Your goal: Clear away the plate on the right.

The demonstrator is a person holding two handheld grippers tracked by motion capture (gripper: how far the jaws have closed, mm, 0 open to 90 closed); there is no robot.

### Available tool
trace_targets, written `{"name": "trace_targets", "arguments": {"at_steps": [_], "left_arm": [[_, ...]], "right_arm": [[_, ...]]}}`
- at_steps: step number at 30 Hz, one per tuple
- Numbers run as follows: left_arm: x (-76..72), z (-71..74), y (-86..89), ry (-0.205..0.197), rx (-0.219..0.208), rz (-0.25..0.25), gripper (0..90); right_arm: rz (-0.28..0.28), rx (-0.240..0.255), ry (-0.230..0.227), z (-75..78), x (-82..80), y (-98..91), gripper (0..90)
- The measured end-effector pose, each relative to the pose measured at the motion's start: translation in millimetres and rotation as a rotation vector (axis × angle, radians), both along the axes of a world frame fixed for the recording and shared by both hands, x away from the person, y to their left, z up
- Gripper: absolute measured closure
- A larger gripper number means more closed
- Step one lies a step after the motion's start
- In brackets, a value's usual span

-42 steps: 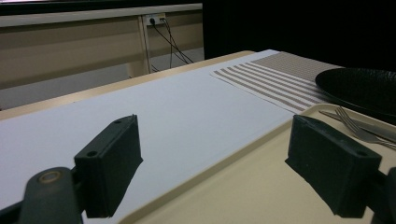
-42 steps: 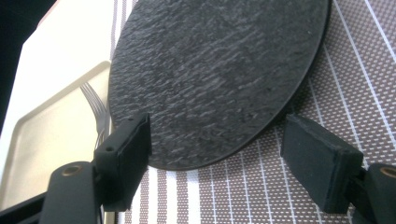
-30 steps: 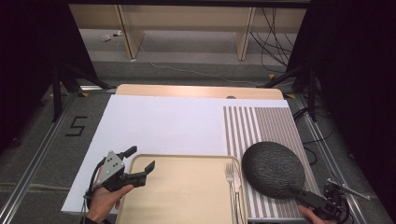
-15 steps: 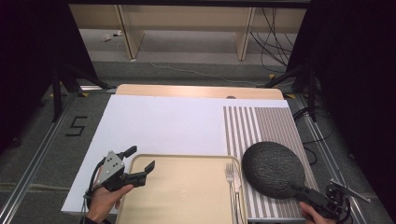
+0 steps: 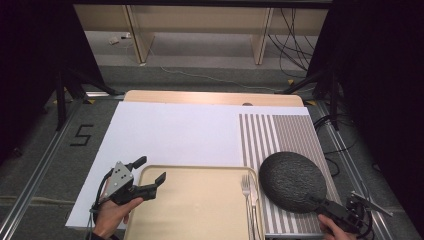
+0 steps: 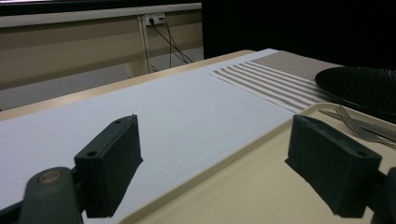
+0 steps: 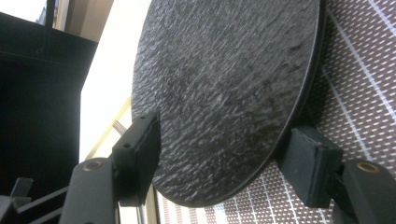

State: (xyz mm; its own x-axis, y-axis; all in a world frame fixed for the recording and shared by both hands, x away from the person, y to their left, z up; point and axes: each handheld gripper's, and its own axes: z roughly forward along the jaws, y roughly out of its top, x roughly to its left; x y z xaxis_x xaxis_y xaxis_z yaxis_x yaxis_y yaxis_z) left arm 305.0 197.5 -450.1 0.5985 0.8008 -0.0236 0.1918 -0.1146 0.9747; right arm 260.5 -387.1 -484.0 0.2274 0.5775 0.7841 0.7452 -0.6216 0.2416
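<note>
A: High view: plate (image 5: 293,181) on the striped mat (image 5: 275,135), 11 o'clock of the right hand-held gripper (image 5: 334,212); left hand-held gripper (image 5: 149,172) gapes empty over the tray (image 5: 200,210).

B: Left gripper view: jaws wide, plate (image 6: 359,88) at 2 o'clock.

A: Right gripper view: jaws straddle the plate's (image 7: 224,88) rim; whether they touch, cannot tell.

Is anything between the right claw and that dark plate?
No. In the right gripper view the claw's two jaws already sit either side of the plate's near edge, one above, one beneath, with nothing visible in between. The fork lies off to the side on the tray.
</note>
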Motion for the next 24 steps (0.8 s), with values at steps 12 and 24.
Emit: {"name": "trace_targets", "arguments": {"at_steps": [12,24], "left_arm": [[0.3,-0.1,0.1,0.001,0.0,0.0,17.0],[0.5,-0.1,0.2,0.001,-0.002,-0.001,17.0]], "right_arm": [[-0.024,0.026,0.009,-4.2,1.7,-1.8,41.2],[-0.08,0.096,0.011,-9.2,2.9,-3.7,46.4]]}}
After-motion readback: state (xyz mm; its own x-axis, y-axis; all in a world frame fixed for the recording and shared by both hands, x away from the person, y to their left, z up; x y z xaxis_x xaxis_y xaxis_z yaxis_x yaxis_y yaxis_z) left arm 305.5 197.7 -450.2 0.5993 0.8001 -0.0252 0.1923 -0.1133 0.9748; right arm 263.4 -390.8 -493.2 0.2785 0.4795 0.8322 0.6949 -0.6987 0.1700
